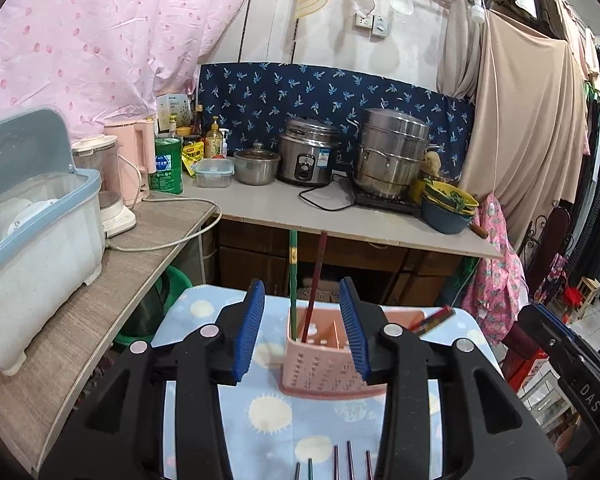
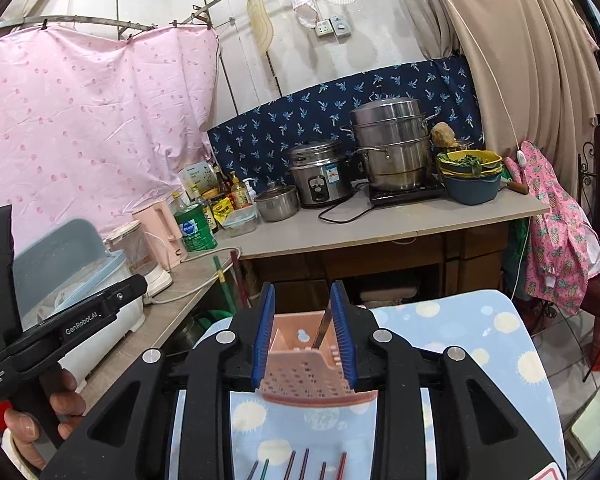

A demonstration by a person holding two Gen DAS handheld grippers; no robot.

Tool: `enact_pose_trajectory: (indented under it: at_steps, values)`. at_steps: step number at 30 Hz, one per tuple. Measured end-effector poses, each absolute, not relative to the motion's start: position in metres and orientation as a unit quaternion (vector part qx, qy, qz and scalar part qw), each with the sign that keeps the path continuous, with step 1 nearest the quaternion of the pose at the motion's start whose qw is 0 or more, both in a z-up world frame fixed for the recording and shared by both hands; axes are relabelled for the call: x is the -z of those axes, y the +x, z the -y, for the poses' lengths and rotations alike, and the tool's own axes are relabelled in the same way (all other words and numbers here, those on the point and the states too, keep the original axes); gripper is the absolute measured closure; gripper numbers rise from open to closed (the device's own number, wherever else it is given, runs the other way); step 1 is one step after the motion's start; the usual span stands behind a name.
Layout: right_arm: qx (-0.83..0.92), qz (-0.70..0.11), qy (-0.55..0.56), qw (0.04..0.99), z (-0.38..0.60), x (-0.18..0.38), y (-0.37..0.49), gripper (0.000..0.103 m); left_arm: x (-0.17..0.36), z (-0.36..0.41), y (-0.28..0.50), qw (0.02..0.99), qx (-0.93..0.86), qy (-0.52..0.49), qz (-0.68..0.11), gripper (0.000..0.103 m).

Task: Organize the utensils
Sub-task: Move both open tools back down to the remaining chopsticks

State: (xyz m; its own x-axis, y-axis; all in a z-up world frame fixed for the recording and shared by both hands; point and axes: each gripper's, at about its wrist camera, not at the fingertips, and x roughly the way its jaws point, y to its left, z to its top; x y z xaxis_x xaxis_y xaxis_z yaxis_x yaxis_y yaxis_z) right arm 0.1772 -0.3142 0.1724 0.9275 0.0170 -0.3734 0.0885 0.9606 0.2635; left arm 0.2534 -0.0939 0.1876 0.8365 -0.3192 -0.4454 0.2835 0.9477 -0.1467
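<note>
Left wrist view: the left claw (image 1: pixel 306 330) stood spread, nothing between its blue pads (image 1: pixel 249 330), with the pink holder (image 1: pixel 328 368) just ahead of it on the blue table (image 1: pixel 268 412). Two chopsticks stood nearly upright in the holder's left compartment, a green one (image 1: pixel 293 280) and a dark red one (image 1: pixel 315 280) leaning slightly right, long axes pointing up. More chopsticks (image 1: pixel 350 462) lay below the claw, pointing away from the camera.

In the right wrist view the right claw (image 2: pixel 305 334) was also spread and empty, the holder (image 2: pixel 300 372) just beyond its tips. A dark stick (image 2: pixel 323 330) slanted up-right inside it. Loose chopsticks (image 2: pixel 305 464) lay beneath that claw, lengthwise towards the holder.
</note>
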Motion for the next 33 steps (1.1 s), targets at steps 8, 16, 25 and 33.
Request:
enact_pose_trajectory:
  at_steps: [8,16,25,33]
  values:
    - [0.025,-0.203,0.116,0.972,0.295,-0.152,0.129,0.074,-0.170,0.080,0.207,0.955,0.164,-0.031,-0.246,0.065]
    - [0.028,-0.240,0.127,0.962,0.286,-0.116,0.086,0.069,-0.135,0.060,0.171,0.945,0.161,-0.037,-0.281,0.065]
    - [0.048,-0.277,0.118,0.952,0.277,-0.078,0.044,0.069,-0.084,0.040,0.137,0.933,0.147,-0.030,-0.327,0.065]
    - [0.053,-0.323,0.110,0.938,0.266,-0.036,0.021,0.069,-0.038,0.034,0.110,0.915,0.142,-0.013,-0.378,0.065]
